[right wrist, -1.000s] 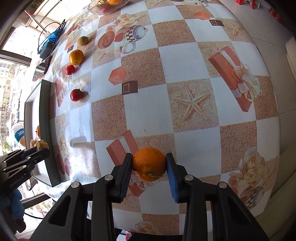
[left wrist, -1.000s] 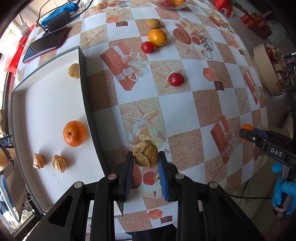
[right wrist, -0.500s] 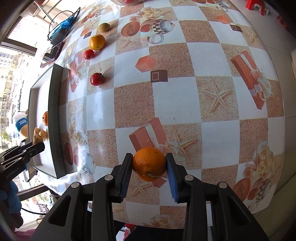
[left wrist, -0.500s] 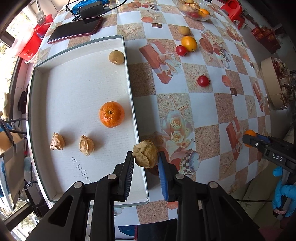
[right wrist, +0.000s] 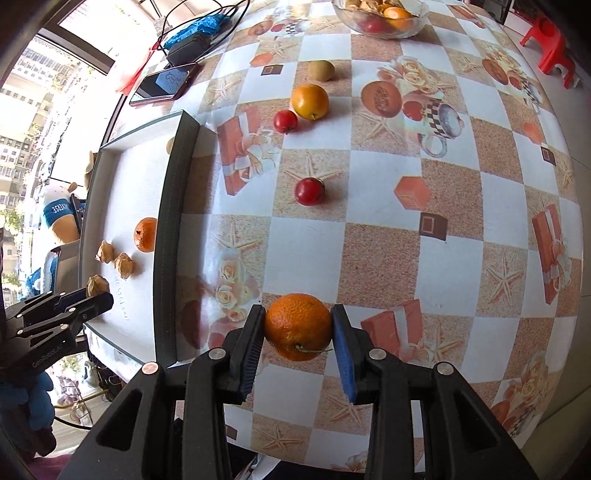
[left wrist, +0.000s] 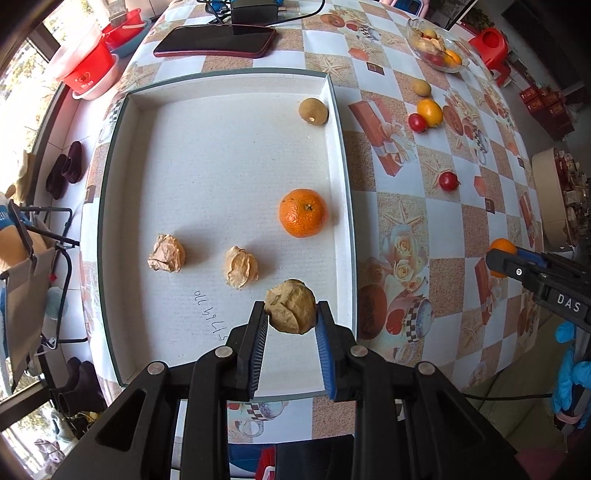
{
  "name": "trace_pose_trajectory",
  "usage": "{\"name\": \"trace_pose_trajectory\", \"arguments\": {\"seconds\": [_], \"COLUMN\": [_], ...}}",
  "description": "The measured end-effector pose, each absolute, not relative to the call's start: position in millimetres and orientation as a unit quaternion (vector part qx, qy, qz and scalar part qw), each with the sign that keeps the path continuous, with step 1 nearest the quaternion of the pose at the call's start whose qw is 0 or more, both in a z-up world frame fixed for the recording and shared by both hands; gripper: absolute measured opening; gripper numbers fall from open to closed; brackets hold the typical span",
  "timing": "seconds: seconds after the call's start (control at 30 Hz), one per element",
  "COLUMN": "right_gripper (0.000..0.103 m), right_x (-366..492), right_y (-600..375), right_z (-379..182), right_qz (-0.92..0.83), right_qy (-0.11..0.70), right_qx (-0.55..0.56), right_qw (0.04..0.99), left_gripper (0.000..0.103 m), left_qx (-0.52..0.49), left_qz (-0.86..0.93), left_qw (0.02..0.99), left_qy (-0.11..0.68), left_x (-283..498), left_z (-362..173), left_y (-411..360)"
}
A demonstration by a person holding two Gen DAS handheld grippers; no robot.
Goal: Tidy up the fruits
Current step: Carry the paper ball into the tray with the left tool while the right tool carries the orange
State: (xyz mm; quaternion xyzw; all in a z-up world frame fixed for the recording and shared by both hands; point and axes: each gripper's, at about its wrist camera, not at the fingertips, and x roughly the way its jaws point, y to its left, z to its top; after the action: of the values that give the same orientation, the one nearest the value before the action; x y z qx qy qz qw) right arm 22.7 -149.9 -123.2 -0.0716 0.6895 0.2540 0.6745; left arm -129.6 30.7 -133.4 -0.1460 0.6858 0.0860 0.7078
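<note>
Centrally, low in the left wrist view, a papery husked fruit [left wrist: 291, 311] sits pinched between the narrow jaws of the left gripper [left wrist: 291, 321], hanging over the lower right corner of the white tray [left wrist: 221, 162]; in the right wrist view the same gripper [right wrist: 96, 295] shows at the left edge with the husk at its tips; low in that view's centre, a mandarin [right wrist: 297, 325] with a stem is clamped between the pads of the right gripper [right wrist: 298, 328], above the checked tablecloth [right wrist: 461, 229] just right of the tray's dark wall [right wrist: 170, 236]; inside the tray, seen from the left wrist, lie an orange [left wrist: 303, 212] right of centre, two more husked fruits [left wrist: 241, 266] [left wrist: 166, 253] to its lower left, and a brown round fruit [left wrist: 313, 110] near the upper right corner; out on the cloth, toward the upper middle of the right wrist view, lie two red fruits [right wrist: 309, 190] [right wrist: 285, 120], a yellow-orange fruit [right wrist: 309, 101] and a brownish one [right wrist: 321, 70]; a glass bowl [right wrist: 380, 22] of fruit stands at the top edge, a phone [right wrist: 162, 85] at upper left.
</note>
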Motion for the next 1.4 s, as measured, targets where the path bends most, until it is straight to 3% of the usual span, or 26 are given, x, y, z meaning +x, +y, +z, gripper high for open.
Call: {"name": "trace_pose_trajectory", "arguments": {"seconds": [0.8,1.4], "right_gripper": [0.037,0.037], "right_x": [3,-8], "right_y": [12,69], "right_z": [-104,-134], "right_qz": [0.368,0.378], "right_qy": [0.65,0.668], "right_qx": [-0.175,-0.209], "right_qw": [0.642,0.606], "left_gripper": [0.029,0.029], "left_qx": [-0.173,-0.196], "left_qz": [0.126,0.133], "left_qw": [0.725,0.716], "left_qy": [0.655,0.657], "left_x": [-134,-130], "left_z": [-138,-158], "left_y": [93,111]}}
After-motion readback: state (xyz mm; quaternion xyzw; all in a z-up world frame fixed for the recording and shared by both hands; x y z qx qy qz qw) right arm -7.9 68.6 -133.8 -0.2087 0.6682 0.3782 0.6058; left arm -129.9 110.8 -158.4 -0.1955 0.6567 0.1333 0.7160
